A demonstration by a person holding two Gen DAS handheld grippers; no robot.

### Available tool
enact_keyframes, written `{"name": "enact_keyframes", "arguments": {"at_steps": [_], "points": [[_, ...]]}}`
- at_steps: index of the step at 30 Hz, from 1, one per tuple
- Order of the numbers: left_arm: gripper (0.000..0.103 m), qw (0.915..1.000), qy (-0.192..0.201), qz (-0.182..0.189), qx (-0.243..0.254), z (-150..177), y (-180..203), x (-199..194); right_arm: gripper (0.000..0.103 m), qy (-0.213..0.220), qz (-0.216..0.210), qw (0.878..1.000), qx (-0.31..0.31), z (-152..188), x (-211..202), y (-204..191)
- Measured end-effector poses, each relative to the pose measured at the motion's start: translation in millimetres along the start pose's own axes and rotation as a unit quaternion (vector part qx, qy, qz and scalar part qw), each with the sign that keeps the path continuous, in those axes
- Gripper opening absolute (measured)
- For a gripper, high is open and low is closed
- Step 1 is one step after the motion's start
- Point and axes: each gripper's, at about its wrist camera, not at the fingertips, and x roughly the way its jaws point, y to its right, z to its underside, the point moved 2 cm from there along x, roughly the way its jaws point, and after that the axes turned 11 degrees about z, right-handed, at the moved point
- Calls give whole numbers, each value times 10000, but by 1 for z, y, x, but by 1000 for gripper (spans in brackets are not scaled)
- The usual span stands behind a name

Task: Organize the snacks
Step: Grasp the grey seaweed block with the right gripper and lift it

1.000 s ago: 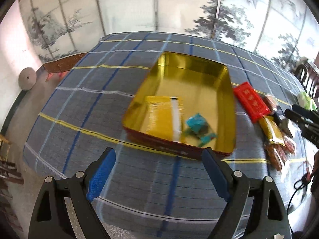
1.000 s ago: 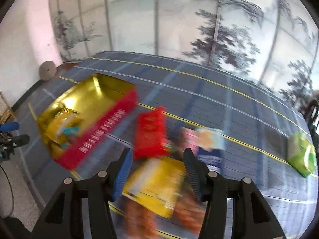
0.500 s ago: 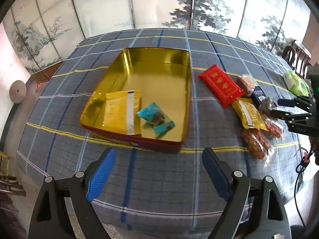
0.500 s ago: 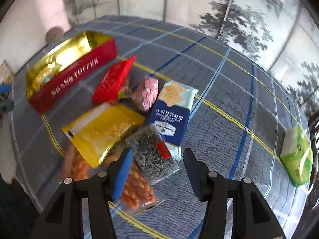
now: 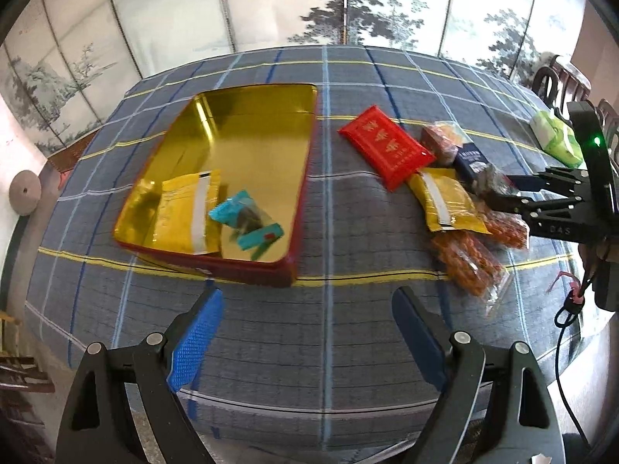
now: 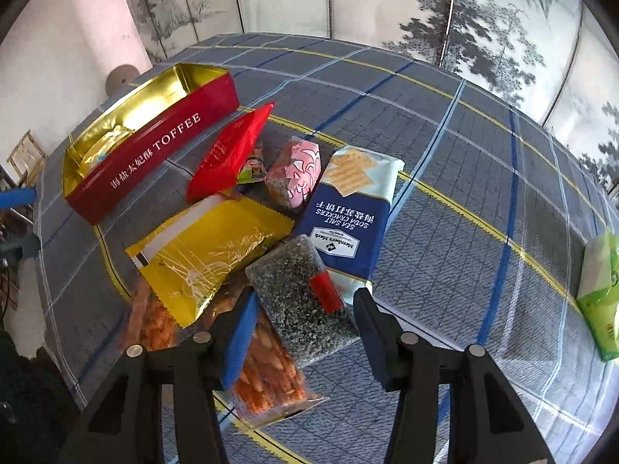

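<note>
Left wrist view: the plaid tablecloth (image 5: 329, 328) carries the toffee tin (image 5: 232, 178), the landmark. Inside the tin lie a yellow packet (image 5: 185, 212) and a teal packet (image 5: 247, 220). Right of the tin sits the snack pile, topped by a speckled seed packet (image 6: 301, 297). The left gripper (image 5: 305, 332) hangs near the tin's front wall, jaws wide, empty. The right gripper (image 6: 305, 324) straddles the seed packet, jaws closing, pads not yet pressing.

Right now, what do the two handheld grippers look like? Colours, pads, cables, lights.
Both are black angular frames with silver pivot screws. The left gripper has blue textured pads inside its fingers. The right gripper has the same blue pads; the left view shows a green light and a black cable on its body.
</note>
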Motion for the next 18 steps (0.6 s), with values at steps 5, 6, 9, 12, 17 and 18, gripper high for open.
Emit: {"name": "enact_keyframes", "arguments": {"at_steps": [5, 6, 9, 12, 17, 18], "points": [[86, 9999, -39, 55, 109, -1, 14, 5, 48, -122, -80, 9990, 428, 5, 0, 5], [86, 9999, -50, 56, 121, -1, 17, 6, 48, -132, -23, 9986, 513, 8, -1, 5], [86, 9998, -78, 96, 162, -1, 25, 9, 47, -201, 121, 9968, 764, 13, -1, 11], [86, 9997, -101, 139, 175, -2, 31, 13, 45, -196, 439, 9954, 831, 20, -3, 13], [86, 9993, -158, 278, 176, -5, 44, 20, 38, -246, 691, 9936, 861, 27, 3, 17], [86, 9993, -156, 301, 178, -6, 46, 21, 38, -224, 681, 9936, 868, 28, 4, 17]]}}
